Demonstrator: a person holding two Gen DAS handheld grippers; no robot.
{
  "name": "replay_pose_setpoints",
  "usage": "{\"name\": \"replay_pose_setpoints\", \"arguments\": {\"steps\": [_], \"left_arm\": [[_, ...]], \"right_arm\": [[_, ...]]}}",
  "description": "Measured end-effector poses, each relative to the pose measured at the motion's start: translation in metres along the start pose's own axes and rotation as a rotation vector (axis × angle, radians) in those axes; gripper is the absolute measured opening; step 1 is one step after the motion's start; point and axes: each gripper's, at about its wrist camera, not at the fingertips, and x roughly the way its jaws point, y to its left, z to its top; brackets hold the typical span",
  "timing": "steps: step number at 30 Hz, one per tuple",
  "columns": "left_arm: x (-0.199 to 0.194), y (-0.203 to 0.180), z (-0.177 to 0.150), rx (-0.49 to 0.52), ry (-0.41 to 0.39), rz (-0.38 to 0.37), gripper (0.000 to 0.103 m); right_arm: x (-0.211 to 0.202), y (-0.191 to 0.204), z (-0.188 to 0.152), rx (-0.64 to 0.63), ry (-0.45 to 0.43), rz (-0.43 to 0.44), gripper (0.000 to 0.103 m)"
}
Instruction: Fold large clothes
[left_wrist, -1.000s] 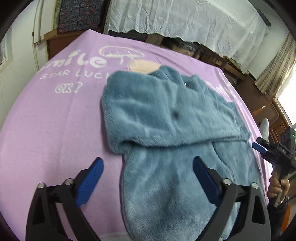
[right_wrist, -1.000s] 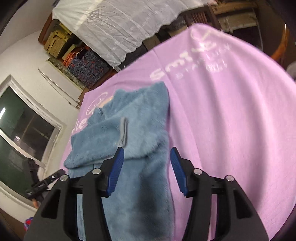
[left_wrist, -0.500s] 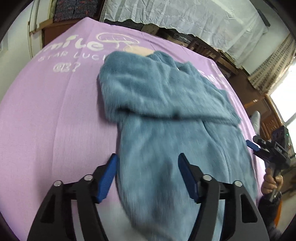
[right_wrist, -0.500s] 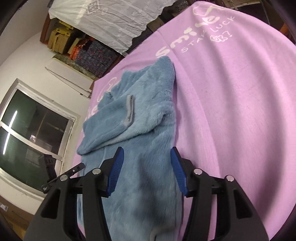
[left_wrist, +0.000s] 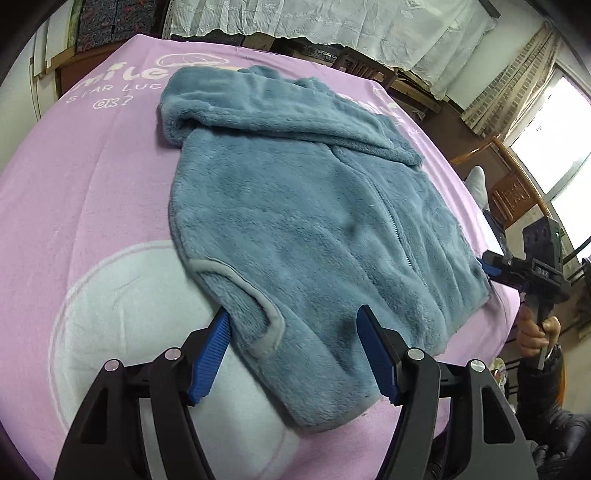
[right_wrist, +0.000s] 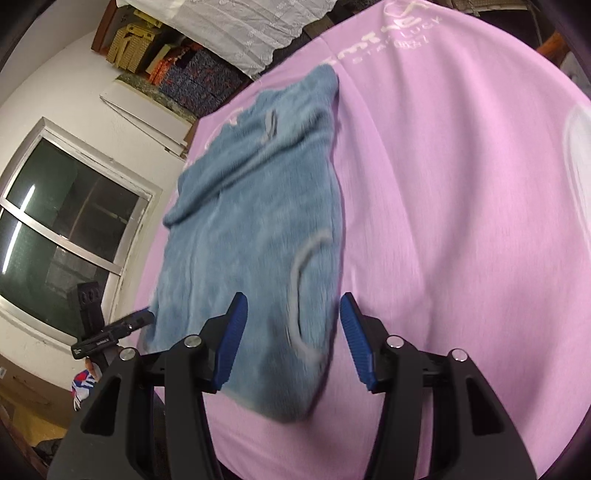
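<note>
A blue fleece zip jacket (left_wrist: 306, 221) lies flat on the purple blanket (left_wrist: 85, 192), its sleeves folded across the top. My left gripper (left_wrist: 295, 354) is open, jaws either side of the jacket's near hem corner by a grey-trimmed pocket (left_wrist: 273, 325). My right gripper (right_wrist: 293, 339) is open over the other hem corner of the jacket (right_wrist: 251, 221), by a second grey pocket trim (right_wrist: 299, 266). The right gripper also shows at the right edge of the left wrist view (left_wrist: 491, 264).
The blanket (right_wrist: 461, 221) carries white lettering (left_wrist: 110, 88) and a pale round print (left_wrist: 122, 325). Beyond it are white lace cloth (left_wrist: 314, 22), wooden furniture (left_wrist: 513, 184), a window (right_wrist: 55, 229) and stacked boxes (right_wrist: 199, 77).
Both grippers have drawn back down the jacket from the folded sleeves to its hem. The left gripper's jaws have narrowed but stay open. The jacket lies as it did.
</note>
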Motion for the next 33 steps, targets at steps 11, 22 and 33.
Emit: {"name": "replay_pose_setpoints", "arguments": {"steps": [11, 22, 33], "left_arm": [[0.004, -0.01, -0.006, 0.005, 0.007, -0.082, 0.069], [0.004, 0.003, -0.005, -0.03, -0.018, -0.082, 0.031], [-0.021, -0.001, -0.015, -0.027, -0.089, -0.059, 0.013]], "right_arm": [[0.004, 0.015, -0.014, -0.022, -0.001, 0.061, 0.055], [0.017, 0.008, -0.01, -0.011, 0.003, 0.037, 0.023], [0.013, 0.013, -0.018, -0.021, -0.037, 0.016, 0.015]]}}
